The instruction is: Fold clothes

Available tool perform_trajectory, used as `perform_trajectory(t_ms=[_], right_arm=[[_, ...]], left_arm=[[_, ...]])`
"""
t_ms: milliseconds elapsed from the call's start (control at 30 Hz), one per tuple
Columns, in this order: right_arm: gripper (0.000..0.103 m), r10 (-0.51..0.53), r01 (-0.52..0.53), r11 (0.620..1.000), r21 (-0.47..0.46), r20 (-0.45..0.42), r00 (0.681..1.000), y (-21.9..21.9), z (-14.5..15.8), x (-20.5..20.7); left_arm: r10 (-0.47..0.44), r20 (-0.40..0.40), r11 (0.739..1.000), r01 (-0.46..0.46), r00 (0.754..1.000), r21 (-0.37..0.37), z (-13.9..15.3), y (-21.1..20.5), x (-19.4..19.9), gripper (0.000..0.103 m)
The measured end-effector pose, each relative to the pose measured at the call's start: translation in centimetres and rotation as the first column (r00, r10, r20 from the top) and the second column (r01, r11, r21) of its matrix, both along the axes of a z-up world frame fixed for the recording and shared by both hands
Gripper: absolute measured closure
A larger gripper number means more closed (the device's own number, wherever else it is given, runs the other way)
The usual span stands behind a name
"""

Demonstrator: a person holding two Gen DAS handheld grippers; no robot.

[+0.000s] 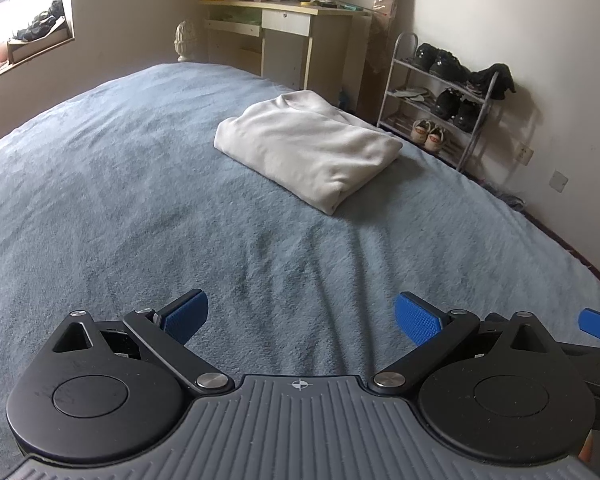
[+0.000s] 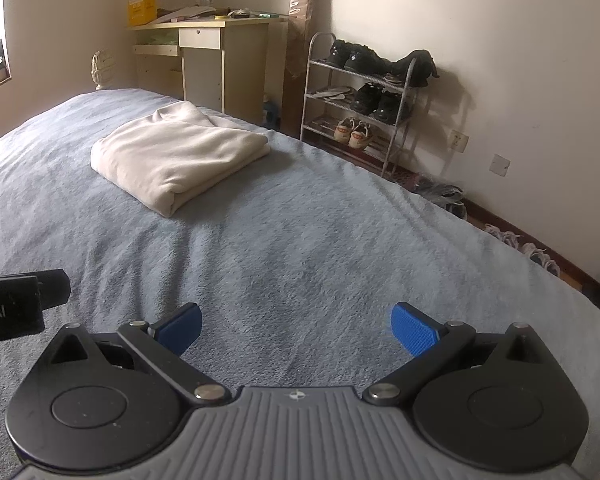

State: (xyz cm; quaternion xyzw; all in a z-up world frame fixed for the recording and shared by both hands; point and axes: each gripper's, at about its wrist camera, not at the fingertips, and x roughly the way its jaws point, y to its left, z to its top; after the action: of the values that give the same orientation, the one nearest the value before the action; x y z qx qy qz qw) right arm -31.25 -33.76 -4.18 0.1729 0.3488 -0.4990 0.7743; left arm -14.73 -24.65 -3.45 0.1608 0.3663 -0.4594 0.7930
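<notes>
A cream garment (image 1: pixel 308 148) lies folded into a thick rectangle on the blue-grey bedspread (image 1: pixel 140 200), well ahead of both grippers. In the right wrist view the same folded garment (image 2: pixel 180 156) sits ahead and to the left. My left gripper (image 1: pixel 300 320) hovers low over the bed, open, nothing between its blue pads. My right gripper (image 2: pixel 296 328) is likewise open and empty over bare bedspread (image 2: pixel 320 248). The right gripper's blue pad (image 1: pixel 598 322) shows at the right edge of the left wrist view, and the left gripper's black body (image 2: pixel 16 304) shows at the left edge of the right wrist view.
A metal shoe rack (image 2: pixel 364 100) with several shoes stands against the wall beyond the bed's right side. A cluttered desk (image 1: pixel 292 36) stands past the far end of the bed. Slippers (image 2: pixel 512 240) lie on the floor by the wall. A window (image 1: pixel 20 20) is at the left.
</notes>
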Motion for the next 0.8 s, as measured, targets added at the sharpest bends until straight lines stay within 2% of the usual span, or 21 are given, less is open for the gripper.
perform_trajectory(t_ms=[800], right_arm=[[0.0, 0.005, -0.005, 1.0, -0.01, -0.009, 1.0, 0.15, -0.12, 0.01]], left_arm=[[0.006, -0.01, 1.0, -0.006, 1.0, -0.004, 0.03, -0.03, 0.05, 0.002]])
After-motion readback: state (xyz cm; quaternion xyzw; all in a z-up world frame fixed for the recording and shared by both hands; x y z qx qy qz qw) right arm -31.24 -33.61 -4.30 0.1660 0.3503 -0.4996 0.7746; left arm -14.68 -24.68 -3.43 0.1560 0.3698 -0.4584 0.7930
